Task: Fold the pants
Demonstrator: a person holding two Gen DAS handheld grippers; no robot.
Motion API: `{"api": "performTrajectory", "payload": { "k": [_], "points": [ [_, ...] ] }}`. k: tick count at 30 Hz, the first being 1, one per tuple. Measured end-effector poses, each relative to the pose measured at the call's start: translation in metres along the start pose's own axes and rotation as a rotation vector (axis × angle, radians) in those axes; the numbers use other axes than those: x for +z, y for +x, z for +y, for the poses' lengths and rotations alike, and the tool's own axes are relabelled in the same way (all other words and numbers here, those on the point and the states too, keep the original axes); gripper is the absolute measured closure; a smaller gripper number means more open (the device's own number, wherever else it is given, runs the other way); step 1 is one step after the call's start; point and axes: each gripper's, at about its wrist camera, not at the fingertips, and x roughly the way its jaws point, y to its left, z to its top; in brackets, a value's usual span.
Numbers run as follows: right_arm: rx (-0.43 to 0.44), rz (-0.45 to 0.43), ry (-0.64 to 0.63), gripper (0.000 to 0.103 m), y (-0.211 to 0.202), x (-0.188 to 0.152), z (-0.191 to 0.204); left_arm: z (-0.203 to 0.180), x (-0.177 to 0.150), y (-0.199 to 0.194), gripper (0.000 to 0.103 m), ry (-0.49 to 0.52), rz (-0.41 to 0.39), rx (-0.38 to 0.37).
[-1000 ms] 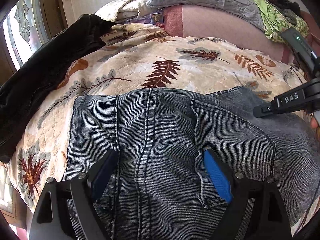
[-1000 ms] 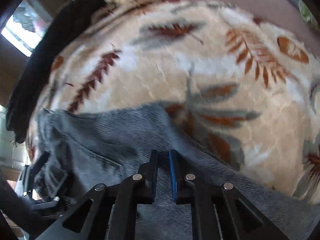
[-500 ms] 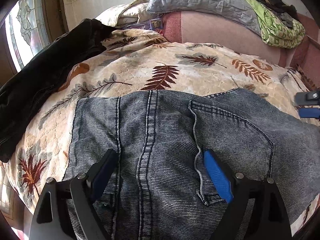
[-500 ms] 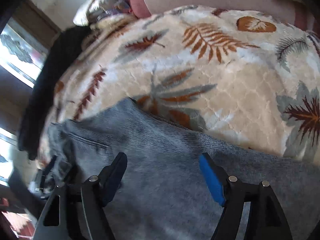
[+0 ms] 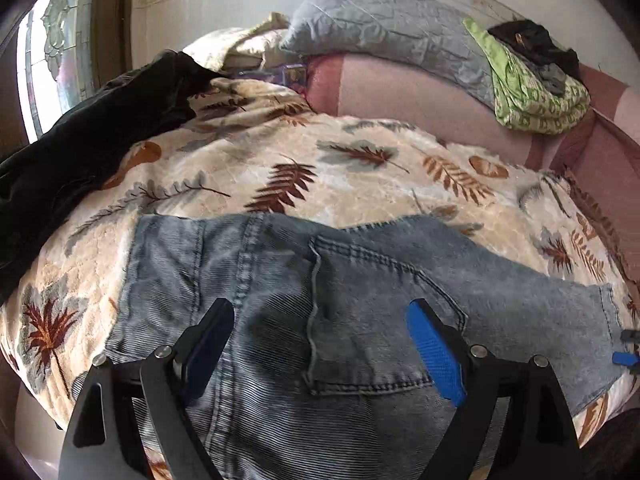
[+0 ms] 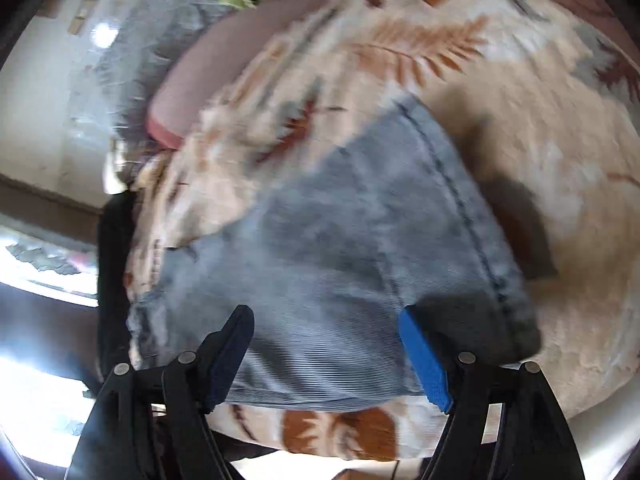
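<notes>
Grey-blue jeans [image 5: 360, 304] lie flat on a leaf-print blanket [image 5: 320, 168], seams and a back pocket showing. My left gripper [image 5: 320, 344] hovers open over the waist end, its blue pads wide apart with nothing between them. In the blurred right wrist view the jeans' leg end [image 6: 360, 240] with its stitched hem lies near the blanket's [image 6: 520, 120] front edge. My right gripper [image 6: 324, 344] stands open just above that denim, pads apart and gripping nothing. Its tips [image 5: 626, 348] also peek in at the right edge of the left wrist view.
A black garment [image 5: 80, 152] lies along the blanket's left side by a window. Behind are a grey quilted pillow [image 5: 384, 40], a pink bolster [image 5: 420, 96] and a green cloth pile [image 5: 536, 88]. The bed drops off close to the jeans' near edge.
My right gripper opened off the denim and swept fast to the right, rolling, to the jeans' leg end. The left gripper pulled back and up a little, staying open.
</notes>
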Motion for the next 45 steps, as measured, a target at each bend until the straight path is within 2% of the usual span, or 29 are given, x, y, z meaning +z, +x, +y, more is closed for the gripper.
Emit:
{"api": "performTrajectory", "payload": {
  "k": [2, 5, 7, 8, 9, 10, 13, 15, 16, 21, 24, 30, 33, 35, 37, 40, 45],
  "points": [
    [0.026, -0.026, 0.002, 0.026, -0.015, 0.003, 0.005, -0.013, -0.006, 0.01, 0.015, 0.054, 0.063, 0.032],
    [0.083, -0.111, -0.048, 0.026, -0.041, 0.005, 0.02, -0.026, -0.011, 0.005, 0.015, 0.097, 0.036, 0.07],
    [0.103, -0.105, -0.051, 0.023, -0.039, 0.004, 0.018, -0.031, -0.011, -0.004, 0.015, 0.073, 0.025, 0.026],
    [0.078, -0.082, -0.039, 0.019, -0.029, 0.004, 0.011, -0.035, -0.012, -0.009, 0.015, 0.063, 0.019, -0.008],
    [0.037, -0.036, -0.007, 0.019, -0.016, 0.005, -0.001, -0.041, -0.012, -0.014, 0.015, 0.06, 0.016, -0.041],
    [0.045, 0.001, 0.04, 0.021, -0.006, 0.005, -0.013, -0.048, -0.013, -0.018, 0.015, 0.066, 0.01, -0.067],
    [0.143, -0.115, 0.075, 0.022, -0.039, 0.0, -0.016, -0.069, -0.016, -0.027, 0.015, 0.112, -0.011, -0.113],
    [0.15, -0.198, 0.105, 0.022, -0.063, -0.008, -0.018, -0.081, -0.018, -0.029, 0.015, 0.132, -0.021, -0.151],
    [0.145, -0.212, 0.124, 0.022, -0.07, -0.013, -0.021, -0.086, -0.018, -0.028, 0.015, 0.139, -0.019, -0.163],
    [0.096, -0.163, 0.232, 0.022, -0.066, -0.038, -0.053, -0.108, -0.022, -0.019, 0.015, 0.139, 0.012, -0.232],
    [0.127, -0.148, 0.292, 0.022, -0.053, -0.041, -0.065, -0.115, -0.024, -0.014, 0.015, 0.138, 0.025, -0.258],
    [0.123, -0.186, 0.367, 0.022, -0.039, -0.034, -0.076, -0.111, -0.025, -0.005, 0.015, 0.111, 0.03, -0.266],
    [0.098, -0.201, 0.378, 0.033, -0.042, -0.035, -0.076, -0.108, -0.025, 0.0, 0.015, 0.081, 0.052, -0.267],
    [0.078, -0.206, 0.39, 0.051, -0.043, -0.036, -0.079, -0.111, -0.023, 0.001, 0.015, 0.072, 0.06, -0.277],
    [0.072, -0.21, 0.395, 0.059, -0.044, -0.037, -0.084, -0.118, -0.021, -0.002, 0.015, 0.083, 0.051, -0.272],
    [0.055, -0.207, 0.381, 0.063, -0.044, -0.037, -0.084, -0.135, -0.017, -0.006, 0.015, 0.11, 0.04, -0.252],
    [0.03, -0.209, 0.351, 0.062, -0.043, -0.037, -0.081, -0.168, -0.015, -0.006, 0.015, 0.144, 0.058, -0.246]
  ]
}}
